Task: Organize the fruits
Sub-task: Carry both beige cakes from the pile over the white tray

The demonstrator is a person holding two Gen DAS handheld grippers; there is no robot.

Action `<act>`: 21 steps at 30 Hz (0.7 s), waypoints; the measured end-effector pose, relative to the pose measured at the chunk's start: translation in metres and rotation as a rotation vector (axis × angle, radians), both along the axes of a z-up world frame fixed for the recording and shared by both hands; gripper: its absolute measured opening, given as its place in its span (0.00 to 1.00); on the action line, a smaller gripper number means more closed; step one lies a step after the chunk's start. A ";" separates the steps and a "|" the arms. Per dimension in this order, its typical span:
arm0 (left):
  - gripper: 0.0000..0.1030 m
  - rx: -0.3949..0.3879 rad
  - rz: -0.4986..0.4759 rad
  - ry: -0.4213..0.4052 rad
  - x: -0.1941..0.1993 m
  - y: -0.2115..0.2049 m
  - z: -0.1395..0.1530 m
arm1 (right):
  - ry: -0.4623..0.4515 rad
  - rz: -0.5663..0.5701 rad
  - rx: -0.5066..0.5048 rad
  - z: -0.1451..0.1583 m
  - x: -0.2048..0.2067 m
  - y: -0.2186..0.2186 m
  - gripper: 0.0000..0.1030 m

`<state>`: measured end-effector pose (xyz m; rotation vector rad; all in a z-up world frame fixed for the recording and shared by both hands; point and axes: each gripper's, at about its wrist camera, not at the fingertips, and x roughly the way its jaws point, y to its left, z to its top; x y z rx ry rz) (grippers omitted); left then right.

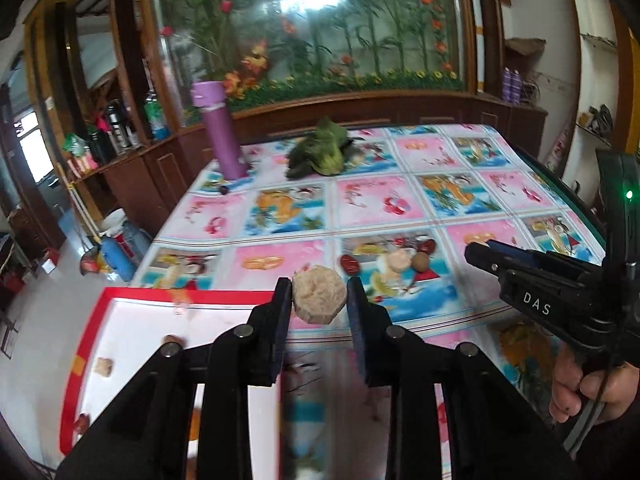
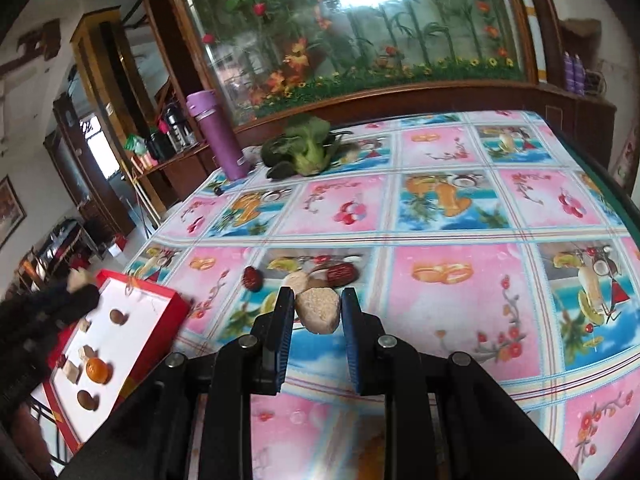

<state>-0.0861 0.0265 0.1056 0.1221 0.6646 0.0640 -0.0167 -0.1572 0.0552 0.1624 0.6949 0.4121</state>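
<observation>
Both grippers carry beige cakes

The left gripper (image 1: 319,300) clamps one beige cake (image 1: 319,295) beside the red tray (image 1: 86,334) at lower left; the right gripper (image 2: 316,308) clamps another cake (image 2: 319,309) above the desk (image 2: 460,240).

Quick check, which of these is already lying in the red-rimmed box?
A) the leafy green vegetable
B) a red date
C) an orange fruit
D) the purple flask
C: the right wrist view shows an orange fruit lying on the white floor of the red-rimmed box, while the purple flask and the leafy green vegetable stand at the far end of the table.
</observation>
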 end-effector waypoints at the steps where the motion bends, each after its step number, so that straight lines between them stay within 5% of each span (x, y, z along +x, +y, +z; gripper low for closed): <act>1: 0.29 0.002 0.015 -0.010 -0.006 0.008 0.003 | -0.005 0.011 0.000 0.002 -0.004 0.007 0.22; 21: 0.29 -0.041 0.222 -0.067 -0.049 0.122 -0.002 | -0.022 0.259 -0.037 0.023 -0.053 0.153 0.22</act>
